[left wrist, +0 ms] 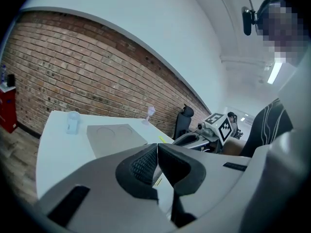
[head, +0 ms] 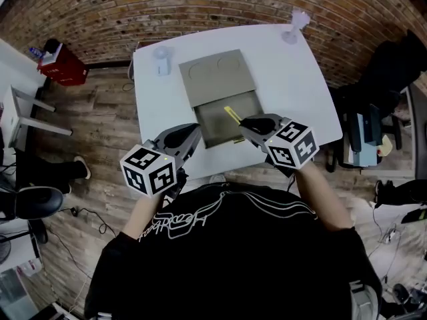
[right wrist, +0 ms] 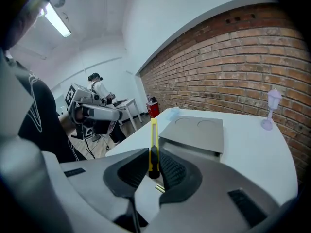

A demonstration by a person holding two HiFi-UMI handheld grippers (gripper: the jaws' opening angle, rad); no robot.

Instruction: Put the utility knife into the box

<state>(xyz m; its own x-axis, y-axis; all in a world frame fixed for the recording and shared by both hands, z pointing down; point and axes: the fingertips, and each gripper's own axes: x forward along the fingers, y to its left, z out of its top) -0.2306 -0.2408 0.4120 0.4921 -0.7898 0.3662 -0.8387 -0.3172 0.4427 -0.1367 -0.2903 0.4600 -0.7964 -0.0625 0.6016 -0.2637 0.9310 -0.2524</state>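
The white desk (head: 293,92) carries an open grey box (head: 223,122) at centre, a clear cup (head: 162,59) at eleven o'clock and a lilac goblet (head: 295,25) at one o'clock.

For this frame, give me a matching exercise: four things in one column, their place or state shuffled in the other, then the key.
1. utility knife
2. left claw
3. goblet
4. clear cup

A. shut, nothing in it
B. far right corner of the table
C. gripped by the right claw
D. on the table, left of the grey lid in the head view

Pairs: 1-C, 2-A, 3-B, 4-D
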